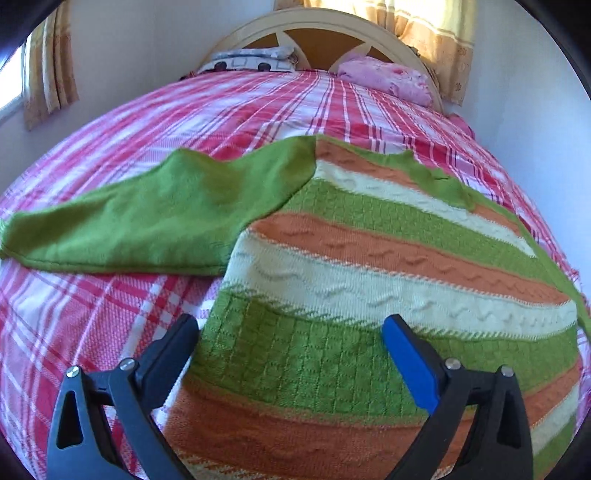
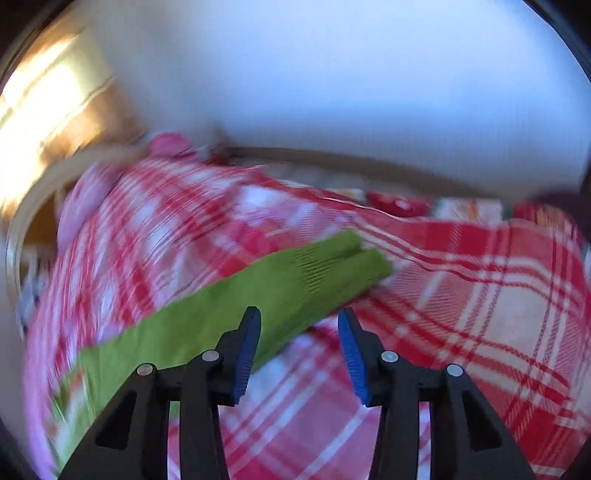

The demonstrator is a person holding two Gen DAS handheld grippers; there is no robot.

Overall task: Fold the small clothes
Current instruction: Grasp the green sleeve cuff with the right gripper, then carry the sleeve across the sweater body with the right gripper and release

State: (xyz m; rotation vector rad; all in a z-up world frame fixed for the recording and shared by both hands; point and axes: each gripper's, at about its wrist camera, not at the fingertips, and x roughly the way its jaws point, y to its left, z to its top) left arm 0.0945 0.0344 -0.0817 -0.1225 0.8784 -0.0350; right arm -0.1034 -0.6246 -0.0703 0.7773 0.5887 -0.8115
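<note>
1. The left gripper (image 1: 291, 328) stands with its jaws spread wide, nothing pinched between them. Its black finger (image 1: 173, 347) lies at 7 o'clock over the bedspread, just off the sweater's edge; the blue-padded finger (image 1: 406, 362) at 5 o'clock sits over the knit.
2. Between and beyond those fingers lies the striped sweater (image 1: 369, 266), banded green, orange and cream, spread flat across the bed from 6 o'clock up toward 1 o'clock.
3. Its plain green sleeve (image 1: 147, 221) stretches out toward 9 o'clock, flat on the red plaid bedspread (image 1: 110, 125).
4. At 12 o'clock stand a cream headboard (image 1: 317, 26), a patterned pillow (image 1: 243, 62) and a pink pillow (image 1: 384, 81), with orange curtains (image 1: 436, 33) behind.
5. The right gripper (image 2: 299, 317) has its two blue pads (image 2: 247, 354) partly apart, with only bedspread showing in the gap; no cloth is pinched.
6. In this blurred view the other green sleeve (image 2: 229, 310) runs from 8 o'clock toward the centre, its ribbed cuff (image 2: 343, 258) just beyond the fingertips; the sleeve passes behind the left-hand pad, and contact cannot be told.
7. Plaid bedspread (image 2: 480, 295) fills the rest, a pale wall (image 2: 332, 74) at 12 o'clock.
</note>
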